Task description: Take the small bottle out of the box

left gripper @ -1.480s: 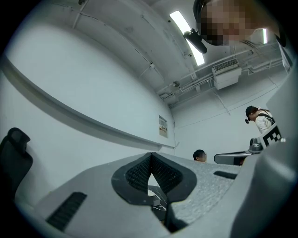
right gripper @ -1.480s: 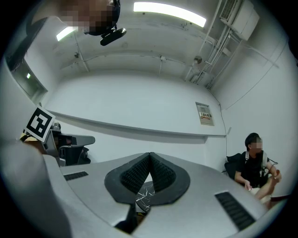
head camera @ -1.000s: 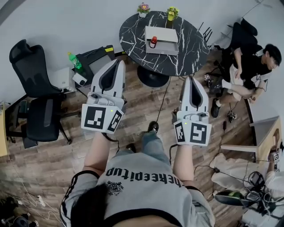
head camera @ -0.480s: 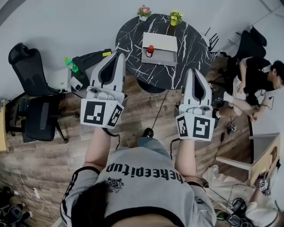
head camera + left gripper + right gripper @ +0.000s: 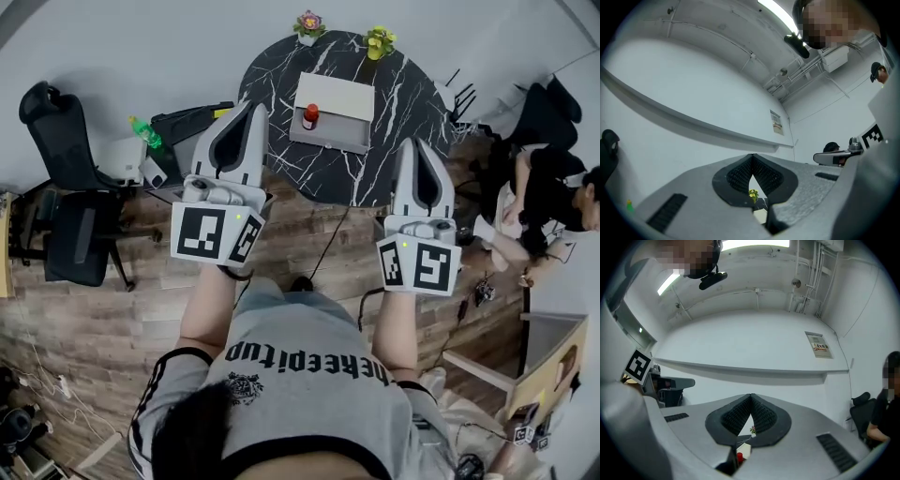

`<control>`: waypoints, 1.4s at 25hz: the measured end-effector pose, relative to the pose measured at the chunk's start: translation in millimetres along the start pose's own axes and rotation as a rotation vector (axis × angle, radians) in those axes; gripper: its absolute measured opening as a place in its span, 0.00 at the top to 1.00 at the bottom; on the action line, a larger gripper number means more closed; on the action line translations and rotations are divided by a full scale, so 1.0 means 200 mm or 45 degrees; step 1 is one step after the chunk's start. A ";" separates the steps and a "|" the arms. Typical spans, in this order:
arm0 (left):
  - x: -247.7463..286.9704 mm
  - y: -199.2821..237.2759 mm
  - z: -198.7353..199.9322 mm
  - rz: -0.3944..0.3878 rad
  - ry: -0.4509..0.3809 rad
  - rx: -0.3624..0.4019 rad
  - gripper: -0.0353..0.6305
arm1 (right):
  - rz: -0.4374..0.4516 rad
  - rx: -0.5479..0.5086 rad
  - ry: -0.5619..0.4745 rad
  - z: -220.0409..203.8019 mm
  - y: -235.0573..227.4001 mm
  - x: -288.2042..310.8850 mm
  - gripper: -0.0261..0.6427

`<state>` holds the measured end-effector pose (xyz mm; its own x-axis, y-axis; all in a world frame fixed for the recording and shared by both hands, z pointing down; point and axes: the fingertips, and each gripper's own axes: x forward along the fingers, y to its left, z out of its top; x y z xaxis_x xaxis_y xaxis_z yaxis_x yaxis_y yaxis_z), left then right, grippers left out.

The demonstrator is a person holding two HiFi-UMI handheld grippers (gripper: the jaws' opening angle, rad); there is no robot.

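Observation:
A small bottle (image 5: 309, 116) with a red cap stands in a shallow white box (image 5: 349, 96) on a round black marble table (image 5: 412, 94). My left gripper (image 5: 253, 107) is held in the air short of the table's near left edge, shut with nothing in it. Level with it, my right gripper (image 5: 413, 143) hangs before the table's near right edge, also shut and empty. In the right gripper view the red bottle (image 5: 739, 457) and the box (image 5: 746, 449) peep through the gap below the closed tips (image 5: 751, 396). The left gripper (image 5: 751, 156) points at the wall.
Two small flower pots (image 5: 308, 22) (image 5: 379, 39) stand at the table's far edge. A black office chair (image 5: 66, 225), a green bottle (image 5: 140, 130) and boxes lie at the left. A seated person (image 5: 553, 202) is at the right. Cables run over the wooden floor.
The person holding the grippers has stepped toward the table, so both gripper tips now reach its near edge. The seated person has slid right in view. Both grippers stay shut.

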<state>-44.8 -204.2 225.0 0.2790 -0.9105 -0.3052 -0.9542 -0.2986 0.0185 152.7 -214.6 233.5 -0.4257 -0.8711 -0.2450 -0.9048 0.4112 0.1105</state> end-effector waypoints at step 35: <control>0.72 0.35 -0.90 -0.228 0.414 -0.114 0.94 | -0.122 0.151 0.337 -0.79 -0.12 0.73 0.96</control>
<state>-50.9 -408.1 353.3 0.4741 -0.8804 0.0063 -0.8779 -0.4722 0.0794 111.2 -394.5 346.1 -0.3386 -0.9408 0.0121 -0.9408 0.3384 -0.0183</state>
